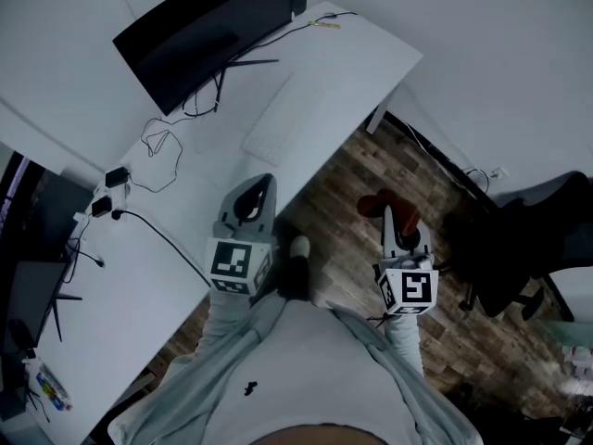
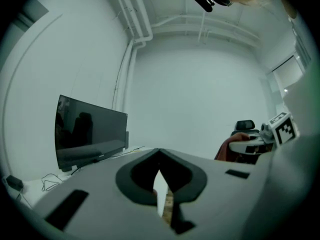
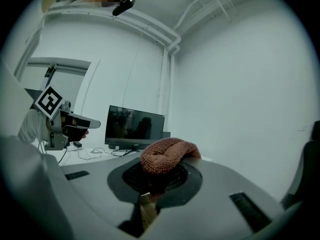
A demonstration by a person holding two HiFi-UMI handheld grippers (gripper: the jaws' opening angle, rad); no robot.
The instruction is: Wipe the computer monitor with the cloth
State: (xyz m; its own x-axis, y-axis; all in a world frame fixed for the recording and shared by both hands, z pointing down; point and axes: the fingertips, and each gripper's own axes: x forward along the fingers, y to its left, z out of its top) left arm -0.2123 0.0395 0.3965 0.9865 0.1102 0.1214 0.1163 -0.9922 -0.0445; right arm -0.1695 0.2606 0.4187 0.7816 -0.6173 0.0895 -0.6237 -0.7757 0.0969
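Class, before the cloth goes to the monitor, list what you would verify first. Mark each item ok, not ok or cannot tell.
1. Cloth gripped by the right gripper: ok, fingers closed on it.
2. Left gripper free: ok, shut on nothing.
3. Monitor upright on the desk: ok.
4. Cloth at the screen: not ok, it is over the floor, apart from the desk.
5. Where the screen is dirty: cannot tell.

No words, brands or numbers can be read anywhere. The only printed signs are the black-and-white square markers on the left gripper (image 1: 265, 185) and the right gripper (image 1: 394, 216), which are patterns without letters. The monitor (image 1: 199, 26) shows no legible logo.
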